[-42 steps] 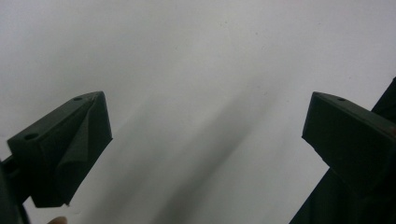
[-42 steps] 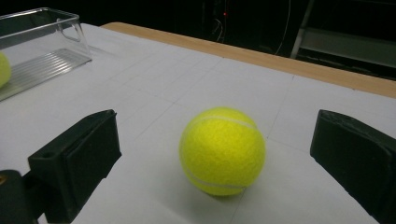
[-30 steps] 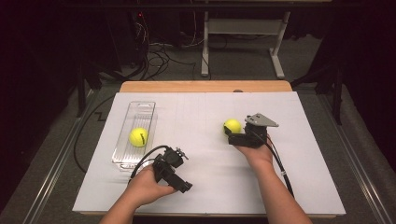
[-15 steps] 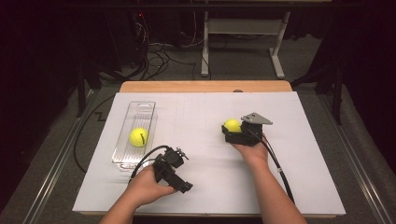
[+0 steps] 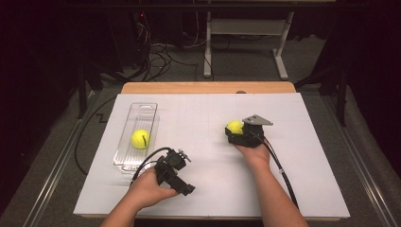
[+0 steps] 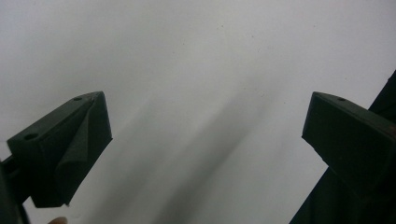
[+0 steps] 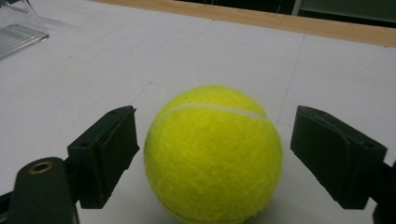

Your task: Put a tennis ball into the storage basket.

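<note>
Ball [image 7: 213, 153] between my right gripper's [image 7: 213, 158] jaws, that is what the right gripper view gives me: a yellow tennis ball sitting on the white sheet [image 7: 140, 60], low in the middle of the frame, with one black jaw at its left and the other at its right. I see a thin gap on each side, so the pads are not pressing on it; the jaws have just been closing in around the ball, and I would call the tool open, holding nothing. In the high view that ball [image 5: 234, 126] lies right of centre on the sheet [image 5: 198, 118], with the right gripper [image 5: 235, 134] around it from the near side and my right hand [image 5: 254, 152] behind.

My left gripper [image 5: 188, 187] lies low in the frame, left of centre, in my left hand [image 5: 146, 189], well apart from the ball. In the left gripper view its [image 6: 205, 154] jaws stand wide apart over bare white sheet [image 6: 201, 70] with nothing between them: open and empty.

At the left of the high view a clear plastic tray [image 5: 142, 111] rests on the sheet, and a second tennis ball [image 5: 140, 138] lies inside it. A corner of that tray [image 7: 18, 25] shows at the upper left of the right gripper view.
</note>
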Tool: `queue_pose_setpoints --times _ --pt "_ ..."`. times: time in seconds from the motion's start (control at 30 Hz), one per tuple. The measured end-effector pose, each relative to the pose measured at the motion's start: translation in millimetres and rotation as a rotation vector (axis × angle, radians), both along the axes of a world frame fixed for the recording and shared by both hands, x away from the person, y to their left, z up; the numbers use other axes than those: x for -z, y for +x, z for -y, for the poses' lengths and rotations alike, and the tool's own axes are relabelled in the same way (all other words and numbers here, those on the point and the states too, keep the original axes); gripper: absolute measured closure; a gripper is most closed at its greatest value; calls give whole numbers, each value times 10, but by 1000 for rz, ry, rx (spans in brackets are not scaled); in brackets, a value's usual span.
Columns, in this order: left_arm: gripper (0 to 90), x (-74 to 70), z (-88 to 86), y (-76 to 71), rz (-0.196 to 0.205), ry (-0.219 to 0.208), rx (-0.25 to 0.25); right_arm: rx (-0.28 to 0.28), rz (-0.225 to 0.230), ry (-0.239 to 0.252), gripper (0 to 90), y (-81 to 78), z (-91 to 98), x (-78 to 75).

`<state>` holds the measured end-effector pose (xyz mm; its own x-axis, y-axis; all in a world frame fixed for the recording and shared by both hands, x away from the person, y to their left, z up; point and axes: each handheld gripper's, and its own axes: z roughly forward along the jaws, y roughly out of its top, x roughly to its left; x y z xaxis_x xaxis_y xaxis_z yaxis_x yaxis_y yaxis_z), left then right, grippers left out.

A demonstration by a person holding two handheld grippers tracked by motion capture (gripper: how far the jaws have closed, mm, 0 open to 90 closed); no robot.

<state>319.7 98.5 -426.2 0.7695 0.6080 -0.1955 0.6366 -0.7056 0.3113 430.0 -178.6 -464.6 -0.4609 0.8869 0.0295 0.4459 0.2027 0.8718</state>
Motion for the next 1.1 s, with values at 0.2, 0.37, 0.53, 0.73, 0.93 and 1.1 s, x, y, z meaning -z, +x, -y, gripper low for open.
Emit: queue_pose_setpoints --times 0.2,0.37,0.53,0.73,0.93,1.1 --pt "22 -4 -2 -3 1 -1 1 3 -31 -12 176 23 -1 21" --pt "22 -3 -8 1 0 0 -1 1 -42 -19 199 32 -3 27" --pt "22 -3 -7 -2 2 0 -1 -1 -40 -29 214 28 -13 32" --pt "22 -4 -8 -2 3 0 -2 -9 -34 -61 249 23 -46 37" --pt "22 -1 -3 -4 4 2 -1 0 -44 -75 253 33 -59 40" --pt "22 0 -2 -4 5 4 -2 1 -46 -75 267 34 -58 39"
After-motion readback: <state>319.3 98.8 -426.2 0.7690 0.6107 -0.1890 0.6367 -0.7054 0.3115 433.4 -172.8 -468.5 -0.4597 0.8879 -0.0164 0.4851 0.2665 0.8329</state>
